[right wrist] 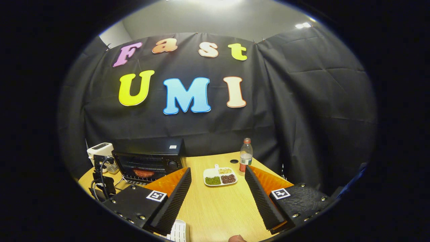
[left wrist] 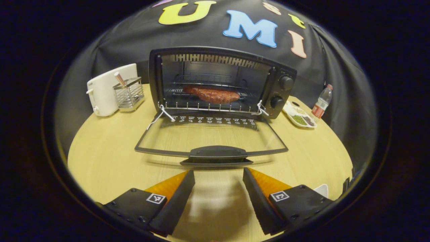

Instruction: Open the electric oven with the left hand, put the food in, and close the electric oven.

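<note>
Left gripper view looks straight into the black countertop electric oven (left wrist: 221, 82), which stands toward the back of the round pale wooden desk (left wrist: 100, 148) with its mouth facing the camera; its glass door (left wrist: 211, 137) is folded fully down, lying nearly flat just above the desk, hinge at the oven and the long black handle bar (left wrist: 217, 153) at the near edge, running side to side. Reddish-brown slab of meat-like food (left wrist: 212, 94) lies on the wire rack inside, its long axis across the oven's width. Left hand-held gripper (left wrist: 218, 191) is spread wide and holds nothing, hovering just short of the handle. By my judgement the door is a stiff, hinged, fairly light panel with breakable glass, best taken by that handle bar at its middle and swung up on its arc, not shoved. Right hand-held gripper (right wrist: 218, 191) is likewise wide apart and empty, well back from the oven; the door looks blurred and small there, probably still down
</note>
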`<state>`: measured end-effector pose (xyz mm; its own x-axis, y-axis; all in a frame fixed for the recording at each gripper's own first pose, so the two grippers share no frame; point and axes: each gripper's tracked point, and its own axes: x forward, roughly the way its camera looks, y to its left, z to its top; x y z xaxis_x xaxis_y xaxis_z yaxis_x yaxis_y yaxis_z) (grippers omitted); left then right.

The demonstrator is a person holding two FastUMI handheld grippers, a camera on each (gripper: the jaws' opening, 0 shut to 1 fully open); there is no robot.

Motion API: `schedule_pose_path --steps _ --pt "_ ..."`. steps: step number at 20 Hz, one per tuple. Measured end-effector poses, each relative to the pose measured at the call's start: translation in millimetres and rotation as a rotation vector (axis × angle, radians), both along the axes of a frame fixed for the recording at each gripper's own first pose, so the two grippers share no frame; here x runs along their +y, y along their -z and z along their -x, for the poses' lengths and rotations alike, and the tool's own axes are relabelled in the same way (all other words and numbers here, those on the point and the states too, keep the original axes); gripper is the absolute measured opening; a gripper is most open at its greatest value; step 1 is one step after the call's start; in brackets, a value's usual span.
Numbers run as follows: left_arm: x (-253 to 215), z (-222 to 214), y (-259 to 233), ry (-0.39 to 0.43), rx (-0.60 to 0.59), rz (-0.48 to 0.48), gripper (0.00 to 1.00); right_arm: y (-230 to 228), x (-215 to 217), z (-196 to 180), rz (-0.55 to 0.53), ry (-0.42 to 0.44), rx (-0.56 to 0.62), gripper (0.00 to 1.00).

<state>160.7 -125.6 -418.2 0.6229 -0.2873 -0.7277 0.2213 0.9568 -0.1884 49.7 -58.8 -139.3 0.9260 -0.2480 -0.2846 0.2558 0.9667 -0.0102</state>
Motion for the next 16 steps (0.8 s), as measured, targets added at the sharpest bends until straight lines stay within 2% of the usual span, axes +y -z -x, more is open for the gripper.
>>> schedule_pose_path --steps 1,2,7,12,13,14,16 --pt "-0.7 -0.6 5.1 0.004 0.006 -0.012 1.00 0.9 -0.9 0.3 0.001 0.001 0.004 0.97" --pt "-1.5 -2.5 4.9 0.006 -0.010 -0.027 0.97 1.6 -1.6 -0.7 0.001 0.002 0.006 0.97" --pt "-3.8 -7.8 6.7 0.006 -0.035 -0.066 1.00 2.1 -0.7 -2.7 -0.005 -0.005 0.012 0.97" --pt "-3.0 -7.7 -2.8 -0.012 -0.054 -0.079 1.00 -4.6 12.7 -8.6 0.002 -0.058 -0.009 0.97" --pt "-3.1 -8.5 -7.8 -0.014 -0.067 -0.077 0.90 -4.9 15.8 -8.3 0.001 -0.069 -0.012 0.97" --pt "-2.5 -7.4 -13.2 -0.018 -0.077 -0.074 1.00 -4.3 18.6 -9.1 -0.002 -0.079 -0.012 0.97" --pt "-1.4 -7.5 -21.4 -0.025 -0.089 -0.068 0.97 -2.2 25.5 -9.8 -0.015 -0.096 -0.011 0.97"
